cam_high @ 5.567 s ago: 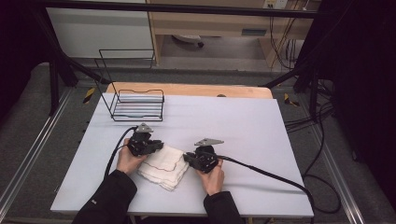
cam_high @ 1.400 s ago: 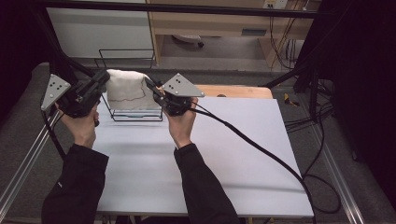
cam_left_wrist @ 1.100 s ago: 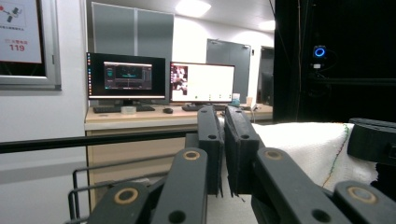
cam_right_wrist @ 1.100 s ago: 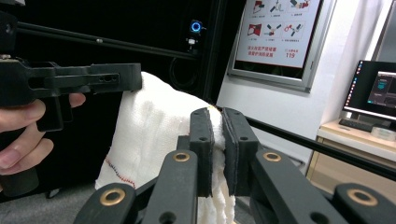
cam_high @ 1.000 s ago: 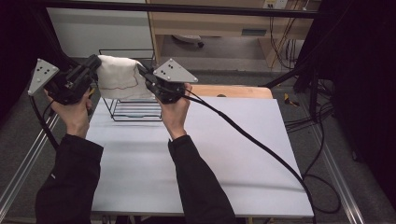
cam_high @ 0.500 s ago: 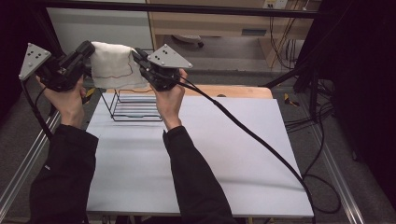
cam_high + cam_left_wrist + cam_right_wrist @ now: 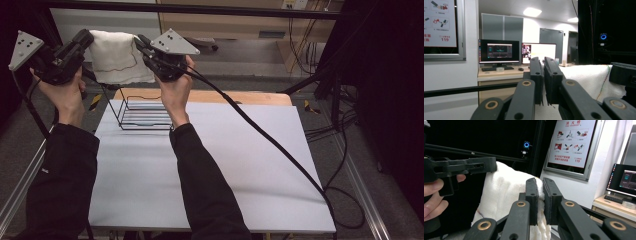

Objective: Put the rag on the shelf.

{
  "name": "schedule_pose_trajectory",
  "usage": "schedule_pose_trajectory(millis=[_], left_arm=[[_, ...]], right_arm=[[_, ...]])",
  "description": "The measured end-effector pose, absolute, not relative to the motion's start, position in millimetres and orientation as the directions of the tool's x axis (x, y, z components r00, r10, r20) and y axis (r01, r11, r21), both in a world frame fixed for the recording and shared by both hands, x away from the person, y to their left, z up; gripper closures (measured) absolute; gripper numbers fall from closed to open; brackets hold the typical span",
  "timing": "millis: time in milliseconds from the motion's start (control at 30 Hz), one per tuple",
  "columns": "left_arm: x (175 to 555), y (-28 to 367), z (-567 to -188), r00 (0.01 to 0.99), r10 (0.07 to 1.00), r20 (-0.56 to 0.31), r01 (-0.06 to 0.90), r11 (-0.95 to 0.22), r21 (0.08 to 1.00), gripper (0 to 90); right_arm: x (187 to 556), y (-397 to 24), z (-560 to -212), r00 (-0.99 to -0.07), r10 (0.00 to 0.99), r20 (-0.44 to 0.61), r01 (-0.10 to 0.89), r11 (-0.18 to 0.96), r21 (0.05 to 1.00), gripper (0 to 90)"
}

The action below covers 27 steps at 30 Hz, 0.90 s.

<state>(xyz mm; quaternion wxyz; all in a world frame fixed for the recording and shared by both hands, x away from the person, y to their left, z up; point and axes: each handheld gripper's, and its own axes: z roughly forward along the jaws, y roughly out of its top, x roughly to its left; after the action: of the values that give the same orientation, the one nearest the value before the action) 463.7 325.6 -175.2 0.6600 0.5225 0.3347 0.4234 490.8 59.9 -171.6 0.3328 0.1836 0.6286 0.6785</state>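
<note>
Towel (image 7: 119, 56), white, held aloft above wire rack (image 7: 142, 111) at far left corner of table (image 7: 210, 175). Left gripper (image 7: 85, 37) clenched on one top corner, right gripper (image 7: 140, 42) clenched on other. Stretched between, hanging limp. Soft, light, non-slippery by look; best pinched at corners or hem, fragility nil.

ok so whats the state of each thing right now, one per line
white cloth: lifted, stretched between both claws above the rack
left claw: shut on one end of the cloth
right claw: shut on the other end
wire rack: upright on the table, nothing in it
</note>
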Motion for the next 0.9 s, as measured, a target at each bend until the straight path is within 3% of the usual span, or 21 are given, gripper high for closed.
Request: schedule_pose_trajectory(millis=[900], left_arm=[[515.0, 324.9, -179.3, 0.383, 0.924, -0.013, -0.16, 0.08, 0.984, 85.4]], right_arm=[[540.0, 68.6, -168.5, -0.699, 0.703, -0.132, -0.18, 0.006, 0.984, 83.2]])
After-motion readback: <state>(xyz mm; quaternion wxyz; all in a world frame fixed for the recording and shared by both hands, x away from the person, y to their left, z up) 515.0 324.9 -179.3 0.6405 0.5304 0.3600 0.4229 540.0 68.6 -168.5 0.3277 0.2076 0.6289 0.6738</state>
